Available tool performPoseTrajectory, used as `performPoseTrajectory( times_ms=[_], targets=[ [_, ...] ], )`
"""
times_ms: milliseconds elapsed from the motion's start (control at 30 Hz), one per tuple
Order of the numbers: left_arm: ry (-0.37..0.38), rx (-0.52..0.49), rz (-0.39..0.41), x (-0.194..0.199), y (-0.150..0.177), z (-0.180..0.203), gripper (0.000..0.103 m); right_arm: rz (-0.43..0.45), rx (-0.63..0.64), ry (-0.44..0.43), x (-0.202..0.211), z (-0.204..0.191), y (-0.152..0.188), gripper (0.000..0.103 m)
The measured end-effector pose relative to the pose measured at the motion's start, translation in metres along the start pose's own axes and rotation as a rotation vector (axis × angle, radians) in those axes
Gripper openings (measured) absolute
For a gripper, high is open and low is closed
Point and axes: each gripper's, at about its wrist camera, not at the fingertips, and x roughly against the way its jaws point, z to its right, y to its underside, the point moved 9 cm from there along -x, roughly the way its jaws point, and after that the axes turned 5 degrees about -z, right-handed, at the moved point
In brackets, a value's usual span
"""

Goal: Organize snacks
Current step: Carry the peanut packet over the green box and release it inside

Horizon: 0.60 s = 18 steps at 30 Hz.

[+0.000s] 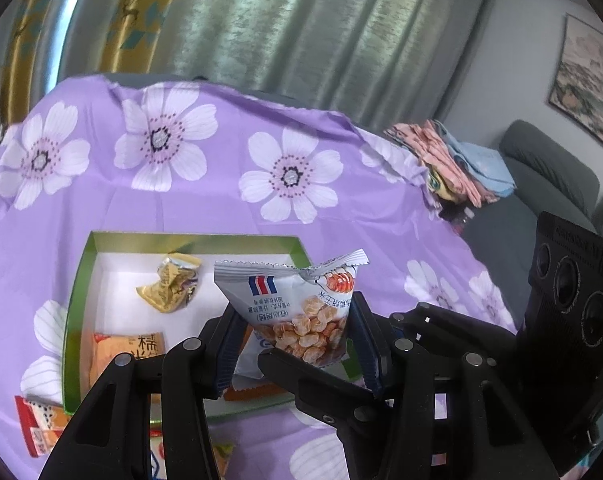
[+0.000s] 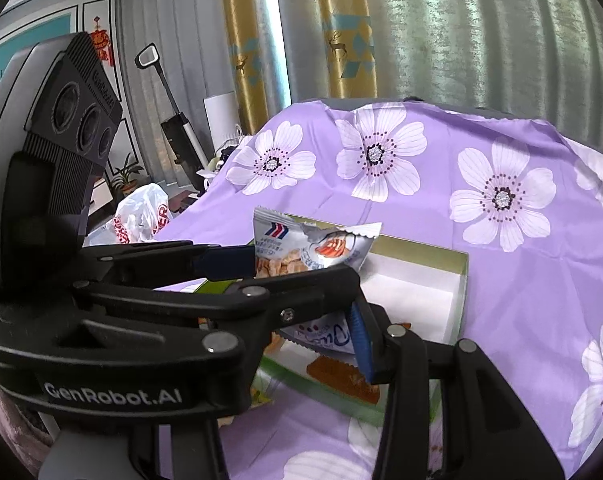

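1. I'm holding a silver-white foil snack packet printed with golden corn kernels (image 1: 301, 312) up above the box, gripped by my left gripper (image 1: 297, 344); its blue-padded fingers (image 1: 227, 344) are pressing the packet from both sides, about half closed.
2. My right gripper (image 2: 301, 308) is crossing in beside it. One black finger is lying across the packet's lower edge and the blue pad (image 2: 359, 340) is sitting against the packet's bottom; whether it is truly pinching the packet, I cannot tell.
3. Below, the green-rimmed, white-lined cardboard box (image 1: 193, 242) is sitting on the purple flowered cloth (image 1: 205, 200) over the desk.
4. Inside it I'm seeing a crumpled gold wrapper (image 1: 173, 286) and an orange packet with dark characters (image 1: 125, 354).
5. A red-and-white packet (image 1: 37, 426) is lying on the cloth just outside the box's left corner.
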Motion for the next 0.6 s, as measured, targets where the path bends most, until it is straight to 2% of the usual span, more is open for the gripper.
performPoseTrajectory(
  times_ms=[600],
  targets=[
    [-0.029,0.144,-0.078,-0.027,0.008,-0.053,0.051,-0.118,0.006,-0.02,-0.06,-0.004,0.002,0.045]
  ],
)
